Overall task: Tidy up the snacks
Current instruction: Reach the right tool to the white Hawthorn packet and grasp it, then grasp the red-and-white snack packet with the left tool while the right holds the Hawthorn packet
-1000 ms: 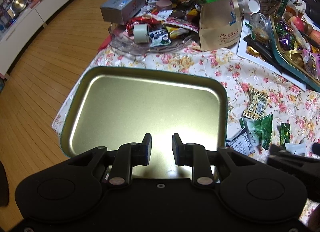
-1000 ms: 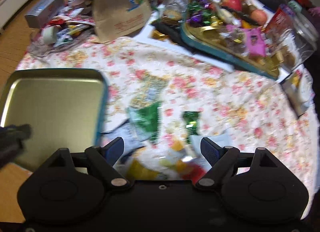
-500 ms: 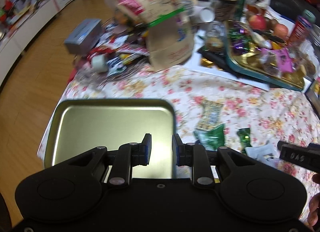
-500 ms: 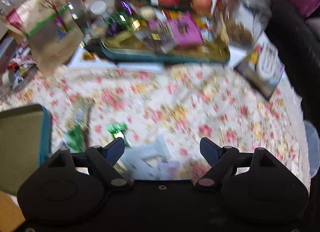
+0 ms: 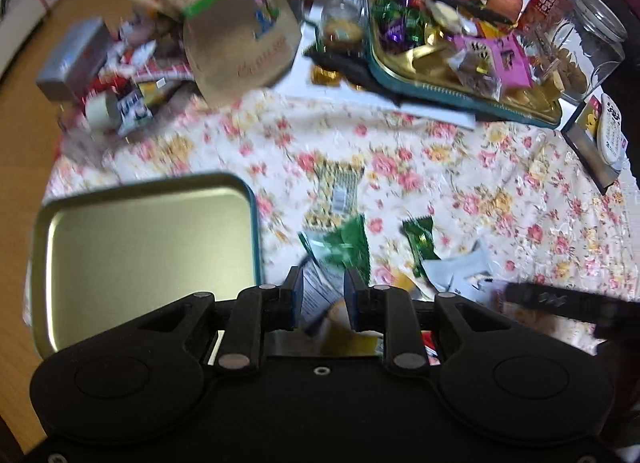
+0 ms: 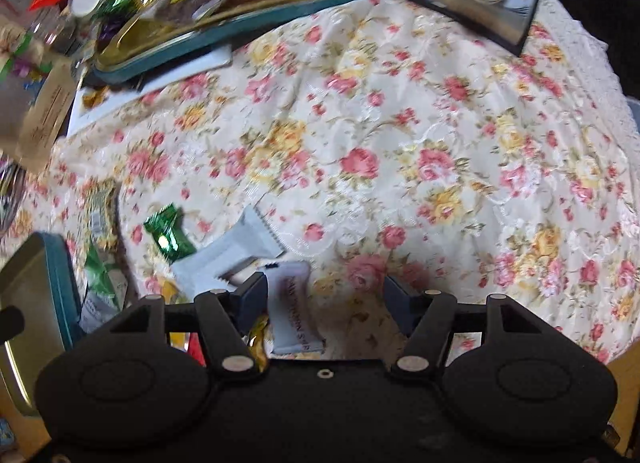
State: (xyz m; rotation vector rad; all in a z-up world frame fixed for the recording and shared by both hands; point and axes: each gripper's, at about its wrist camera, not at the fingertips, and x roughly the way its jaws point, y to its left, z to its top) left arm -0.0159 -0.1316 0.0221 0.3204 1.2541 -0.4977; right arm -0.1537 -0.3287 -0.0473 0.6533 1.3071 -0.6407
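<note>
An empty gold tray with a teal rim [image 5: 140, 239] lies at the near left of the flowered tablecloth; its edge shows in the right wrist view [image 6: 60, 275]. Loose snack packets lie beside it: a green packet [image 5: 344, 243], a small green candy [image 5: 420, 239] [image 6: 168, 235], a patterned packet [image 5: 338, 195] and white packets [image 5: 456, 271] [image 6: 236, 251] [image 6: 292, 303]. My left gripper [image 5: 320, 295] hovers over the packets with a narrow gap between its jaws and holds nothing. My right gripper [image 6: 326, 295] is open wide, with a white packet just inside its left finger.
A second teal tray [image 5: 460, 95] full of sweets stands at the back right, with apples, a glass jar [image 5: 588, 51] and a red can behind it. A brown paper bag [image 5: 236, 31], a grey box [image 5: 72, 59] and a book [image 6: 480, 11] crowd the far side.
Both grippers swung to the right. The left one moved from over the empty tray to over the loose packets. The right one dropped closer to the white packets.
</note>
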